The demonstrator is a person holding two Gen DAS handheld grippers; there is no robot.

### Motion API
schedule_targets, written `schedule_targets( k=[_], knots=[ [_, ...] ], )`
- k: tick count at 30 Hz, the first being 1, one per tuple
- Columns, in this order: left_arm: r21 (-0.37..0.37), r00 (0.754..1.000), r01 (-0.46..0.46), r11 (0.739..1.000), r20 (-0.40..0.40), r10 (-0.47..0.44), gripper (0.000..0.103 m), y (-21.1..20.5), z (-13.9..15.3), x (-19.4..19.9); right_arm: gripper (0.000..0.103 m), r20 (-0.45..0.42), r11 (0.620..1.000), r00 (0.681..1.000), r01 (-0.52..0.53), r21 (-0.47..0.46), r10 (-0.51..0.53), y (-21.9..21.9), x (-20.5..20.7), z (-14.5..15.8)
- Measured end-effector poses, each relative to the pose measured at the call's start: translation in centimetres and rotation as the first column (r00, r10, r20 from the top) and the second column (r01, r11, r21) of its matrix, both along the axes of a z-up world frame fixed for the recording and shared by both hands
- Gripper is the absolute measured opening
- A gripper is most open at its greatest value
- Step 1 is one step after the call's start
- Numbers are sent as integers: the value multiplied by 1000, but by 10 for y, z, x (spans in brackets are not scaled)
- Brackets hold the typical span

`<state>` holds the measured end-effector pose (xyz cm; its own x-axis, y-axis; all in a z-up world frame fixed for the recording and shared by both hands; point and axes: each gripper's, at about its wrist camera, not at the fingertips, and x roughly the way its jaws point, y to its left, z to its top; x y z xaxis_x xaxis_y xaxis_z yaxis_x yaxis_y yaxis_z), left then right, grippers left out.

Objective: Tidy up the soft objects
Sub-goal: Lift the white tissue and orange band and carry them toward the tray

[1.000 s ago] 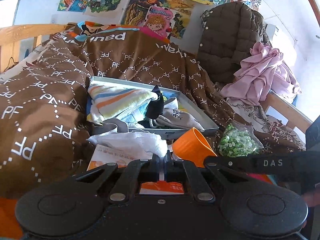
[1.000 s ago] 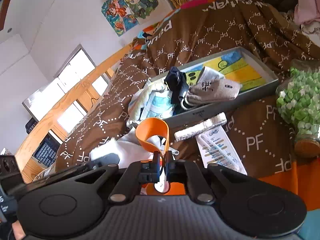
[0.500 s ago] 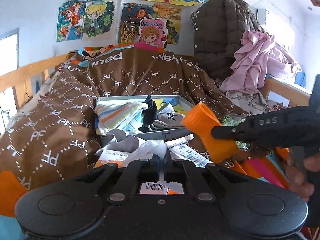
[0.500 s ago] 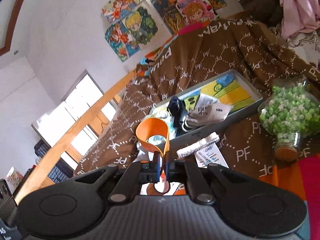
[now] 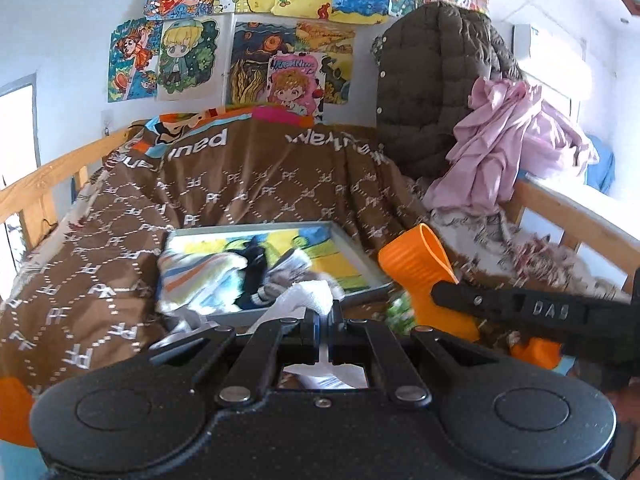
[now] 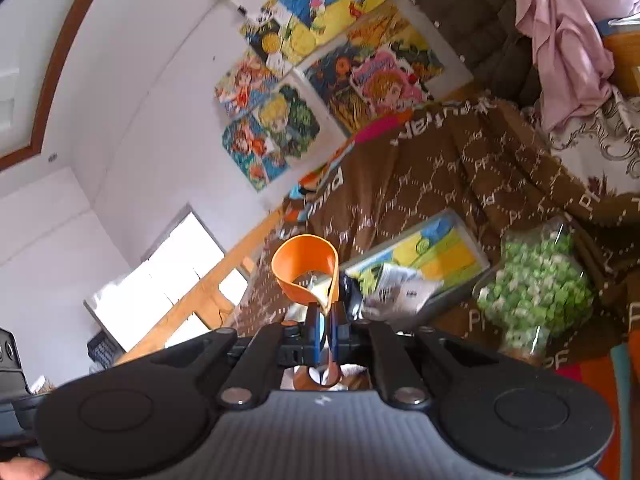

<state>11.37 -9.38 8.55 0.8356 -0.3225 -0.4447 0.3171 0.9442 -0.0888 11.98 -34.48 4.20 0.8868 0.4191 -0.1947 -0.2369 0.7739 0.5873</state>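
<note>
Carrying step: left gripper [image 5: 324,314] clamps white cloth [image 5: 308,294], right gripper [image 6: 326,322] clamps orange cup [image 6: 306,270]; next, release both over tray [image 5: 360,254].

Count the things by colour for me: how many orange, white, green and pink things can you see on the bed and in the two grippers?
Orange: 1, the orange cup in the right gripper
White: 1, the white cloth in the left gripper
Green: 1, the bag of green bits
Pink: 1, the pink garment
Total: 4
</note>
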Motion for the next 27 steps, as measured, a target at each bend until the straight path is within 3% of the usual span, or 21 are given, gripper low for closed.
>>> schedule_targets(
  k=[7, 13, 20, 27],
  knots=[
    [-49, 1000, -19, 999, 6, 19, 2, -44, 15, 11, 6, 91, 998, 995, 49, -49, -45, -19, 5, -9],
    [15, 1000, -7, 1000, 28, 6, 2, -77, 24, 35, 6, 151, 996, 985, 85, -22, -81, -37, 36, -3],
    [22, 998, -14, 1000, 60, 13, 2, -90, 28, 86, 6, 146, 991, 983, 120, -67, -109, -47, 91, -13],
    [41, 998, 25, 999, 52, -27, 2, -92, 10, 150, 6, 125, 984, 986, 129, -127, -113, -44, 149, -30]
  ],
)
